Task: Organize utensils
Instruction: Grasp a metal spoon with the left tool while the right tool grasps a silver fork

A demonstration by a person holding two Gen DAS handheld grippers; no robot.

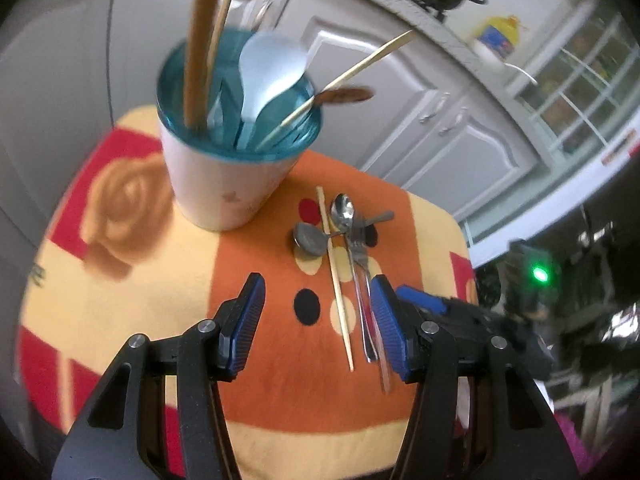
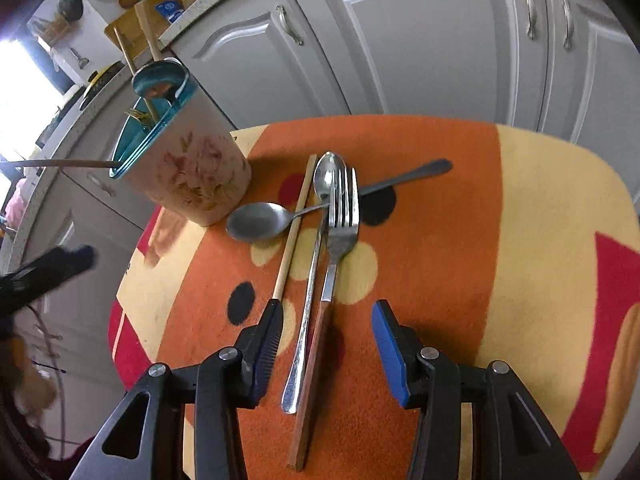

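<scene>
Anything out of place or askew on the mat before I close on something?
Nothing spilled or damaged. The loose pile is crossed up: one spoon lies sideways beneath the chopstick, long spoon and fork, so lifting one may drag others. The cup stands upright, already holding utensils. Both grippers are open.

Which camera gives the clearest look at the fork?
The right wrist view: the fork lies sharp and close, tines and handle fully visible. In the left wrist view the fork is small, blurred and tangled with spoons.
</scene>
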